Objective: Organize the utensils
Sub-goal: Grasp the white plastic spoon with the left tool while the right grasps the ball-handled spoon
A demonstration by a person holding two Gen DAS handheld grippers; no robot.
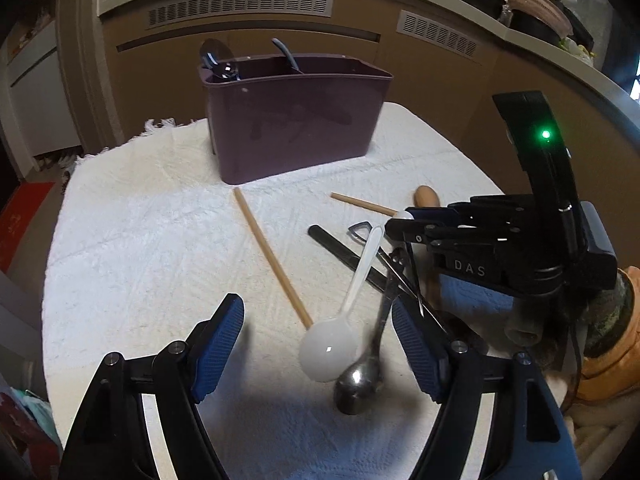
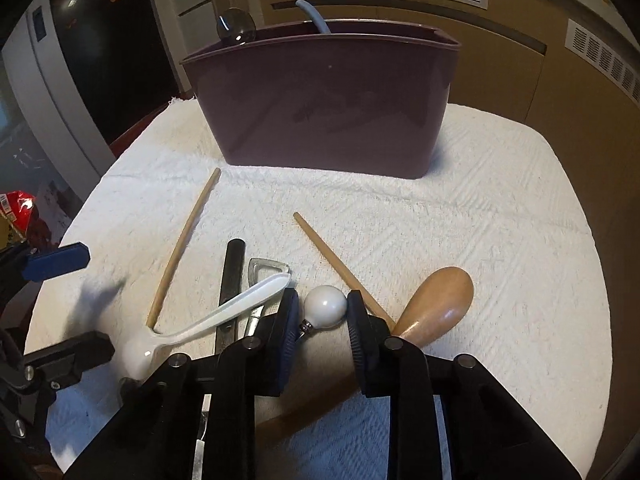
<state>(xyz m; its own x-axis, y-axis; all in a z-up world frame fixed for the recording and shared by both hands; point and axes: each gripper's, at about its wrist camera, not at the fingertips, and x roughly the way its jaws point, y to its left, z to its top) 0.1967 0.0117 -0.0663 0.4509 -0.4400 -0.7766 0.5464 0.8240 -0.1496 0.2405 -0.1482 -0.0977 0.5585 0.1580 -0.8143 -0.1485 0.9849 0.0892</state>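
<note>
A maroon utensil bin (image 1: 296, 120) (image 2: 320, 104) stands at the back of the white towel (image 1: 140, 240) with a couple of utensils in it. My left gripper (image 1: 318, 344) is open above a white plastic spoon (image 1: 332, 344) and a metal spoon (image 1: 360, 380). My right gripper (image 2: 323, 308) is shut on a white ball-ended utensil (image 2: 326, 306), low over the pile; it also shows in the left wrist view (image 1: 404, 216). A wooden spoon (image 2: 436, 304) lies beside it.
Two wooden chopsticks (image 1: 272, 256) (image 2: 340, 264) lie on the towel. A black-handled knife (image 2: 232, 280) and a metal opener (image 2: 264, 272) lie crossed in the pile. A cabinet with vents (image 1: 240, 4) stands behind the table.
</note>
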